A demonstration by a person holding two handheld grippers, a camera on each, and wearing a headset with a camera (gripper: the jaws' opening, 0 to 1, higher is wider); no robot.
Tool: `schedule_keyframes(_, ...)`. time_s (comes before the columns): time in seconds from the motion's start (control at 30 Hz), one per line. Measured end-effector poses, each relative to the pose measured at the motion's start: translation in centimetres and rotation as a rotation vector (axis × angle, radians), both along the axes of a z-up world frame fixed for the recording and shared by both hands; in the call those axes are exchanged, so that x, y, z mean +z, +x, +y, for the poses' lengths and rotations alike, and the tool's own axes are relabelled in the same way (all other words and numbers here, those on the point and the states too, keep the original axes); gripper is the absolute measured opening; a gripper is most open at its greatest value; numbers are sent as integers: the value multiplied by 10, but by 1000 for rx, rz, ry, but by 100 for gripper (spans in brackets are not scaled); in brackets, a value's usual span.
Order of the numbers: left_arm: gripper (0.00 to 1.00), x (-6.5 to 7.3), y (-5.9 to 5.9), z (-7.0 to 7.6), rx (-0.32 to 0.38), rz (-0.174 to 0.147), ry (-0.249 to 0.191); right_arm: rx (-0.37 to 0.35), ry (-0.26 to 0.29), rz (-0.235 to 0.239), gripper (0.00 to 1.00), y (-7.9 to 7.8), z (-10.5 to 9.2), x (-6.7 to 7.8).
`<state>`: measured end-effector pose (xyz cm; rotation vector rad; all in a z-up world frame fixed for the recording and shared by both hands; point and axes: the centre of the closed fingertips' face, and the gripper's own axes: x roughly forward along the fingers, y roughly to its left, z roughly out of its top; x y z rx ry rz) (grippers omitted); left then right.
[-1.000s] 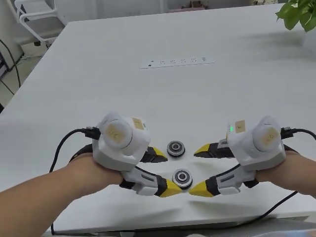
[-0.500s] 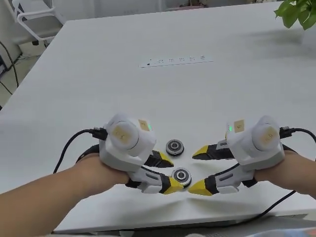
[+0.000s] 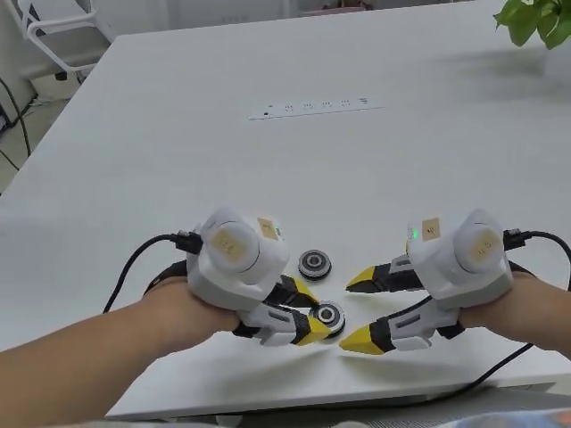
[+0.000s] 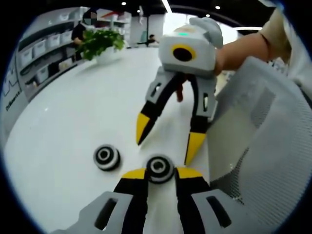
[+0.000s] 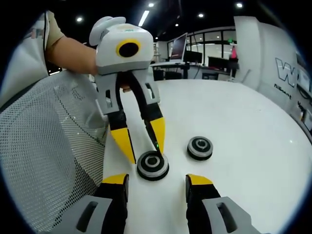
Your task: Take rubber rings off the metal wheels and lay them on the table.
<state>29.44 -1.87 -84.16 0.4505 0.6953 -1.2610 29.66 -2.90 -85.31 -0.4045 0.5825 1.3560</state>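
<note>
**A:** Where's the near wheel [image 3: 329,315] at?

**B:** Between the left gripper's [image 3: 317,317] yellow tips, jaws narrowed around it. Whether it's a real pinch I can't tell, since the tips cover its sides. The right gripper [image 3: 347,314] sits at its 3 o'clock, jaws wide, holding nothing.

**A:** Other one?

**B:** The second wheel [image 3: 314,262] is at 11 o'clock, loose on the table [image 3: 268,178]. The dark rubber ring [image 5: 141,167] is hard to separate from the metal.

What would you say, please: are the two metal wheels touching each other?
Apart. The right gripper view shows bare table between the near wheel and the far wheel.
</note>
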Motion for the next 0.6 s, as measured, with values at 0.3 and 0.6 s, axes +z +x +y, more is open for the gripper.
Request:
schedule_keyframes(0.3, 16, 0, 2, -4, -3, -25, 3, 5, 0, 4, 44, -1, 0, -1)
schedule_keyframes(0.6, 14, -1, 4, -3, -17, -65, 16, 24, -2, 5, 41, -3, 4, -2)
